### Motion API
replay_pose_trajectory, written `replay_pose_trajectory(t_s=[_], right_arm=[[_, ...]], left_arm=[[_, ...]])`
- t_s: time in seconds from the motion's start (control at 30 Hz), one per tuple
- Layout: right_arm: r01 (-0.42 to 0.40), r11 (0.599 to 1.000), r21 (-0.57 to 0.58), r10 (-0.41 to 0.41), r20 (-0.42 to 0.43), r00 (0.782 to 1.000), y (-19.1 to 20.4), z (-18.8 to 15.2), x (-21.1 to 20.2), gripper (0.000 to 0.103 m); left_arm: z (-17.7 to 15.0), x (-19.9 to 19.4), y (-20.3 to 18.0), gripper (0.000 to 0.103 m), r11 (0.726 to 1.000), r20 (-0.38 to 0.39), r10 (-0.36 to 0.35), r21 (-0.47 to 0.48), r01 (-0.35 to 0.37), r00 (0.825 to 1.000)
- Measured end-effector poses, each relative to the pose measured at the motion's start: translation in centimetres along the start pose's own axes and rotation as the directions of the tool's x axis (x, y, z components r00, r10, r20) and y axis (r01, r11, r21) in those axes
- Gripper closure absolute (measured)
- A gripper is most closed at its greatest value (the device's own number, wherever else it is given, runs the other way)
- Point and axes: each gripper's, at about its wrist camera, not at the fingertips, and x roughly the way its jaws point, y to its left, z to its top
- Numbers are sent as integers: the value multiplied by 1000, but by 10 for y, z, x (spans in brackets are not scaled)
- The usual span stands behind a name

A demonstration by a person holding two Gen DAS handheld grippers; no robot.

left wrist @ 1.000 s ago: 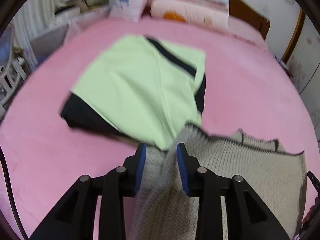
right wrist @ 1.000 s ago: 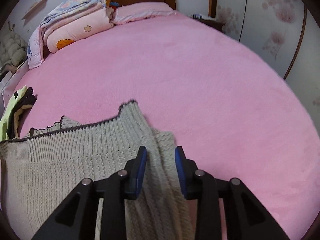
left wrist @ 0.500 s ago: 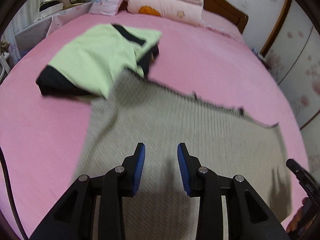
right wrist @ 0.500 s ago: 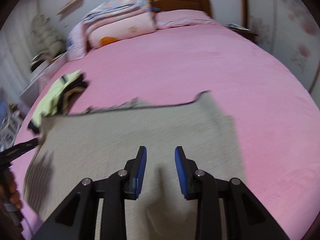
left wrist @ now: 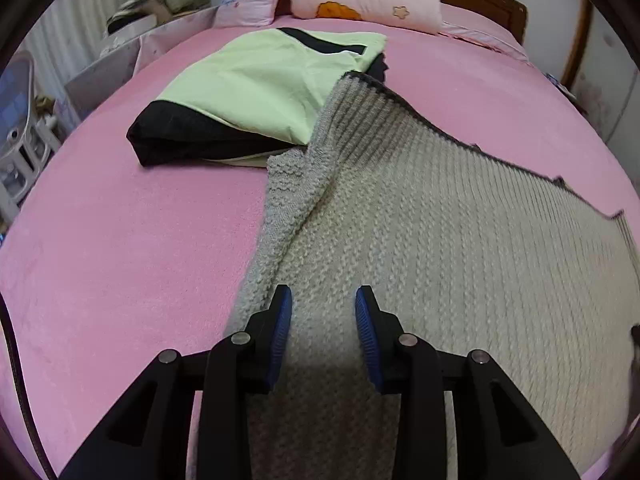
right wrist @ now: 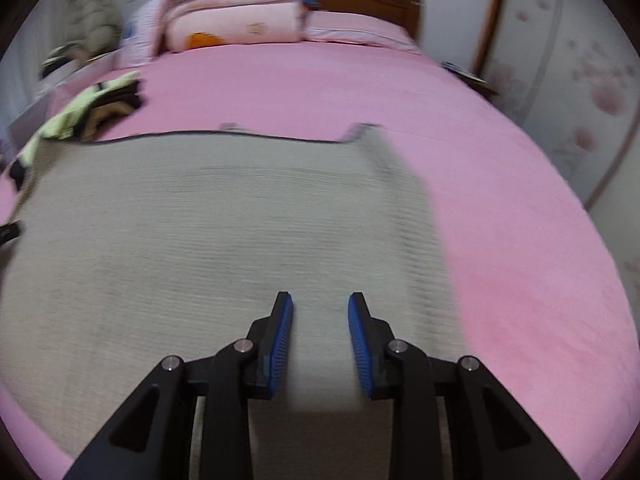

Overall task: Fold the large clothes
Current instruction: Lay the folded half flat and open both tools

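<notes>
Since the earlier frame, the grey knit sweater [left wrist: 440, 240] has spread flat across the pink bed [left wrist: 120, 260]. Both the left gripper [left wrist: 323, 320] and right gripper [right wrist: 320, 324] clasp its near edge. Its far corner overlaps the folded green garment [left wrist: 260, 84], which a further pull could drag askew.

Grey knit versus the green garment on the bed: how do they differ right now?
The grey knit lies spread wide across the pink bed; the green garment sits folded in a compact stack. The knit is a chunky ribbed weave with a dark edge; the green garment is smooth cloth with black panels. The knit runs between the jaws of both the left gripper and right gripper; the green garment lies clear of both. Both rest on the bed, overlapping at one corner.
</notes>
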Motion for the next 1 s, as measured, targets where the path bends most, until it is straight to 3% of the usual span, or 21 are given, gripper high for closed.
replay_pose_trajectory(t_s=[0.2,0.33,0.57,0.77,0.9,1.0], right_arm=[[-52,992,118,55,-24,998,-34,-2,-7,83],[-76,987,142,85,-57,995,-27,2,-19,81],[-182,969,169,193,-48,980,-9,8,-55,80],[-222,967,127,224,6,975,11,25,-102,79],[-237,967,95,235,29,972,23,30,-128,64],[-280,955,95,276,53,960,31,32,-146,63]], left_arm=[[-11,-18,-2,64,1000,-12,9,7,-9,1000],[-12,-37,-2,37,999,-40,-33,-35,32,999],[-6,-101,-11,22,995,13,-93,-24,93,996],[-6,-156,-15,18,991,76,-136,-7,136,988],[-10,-183,-9,15,986,101,-162,-20,165,982],[-16,-199,-5,14,983,119,-174,-30,179,978]])
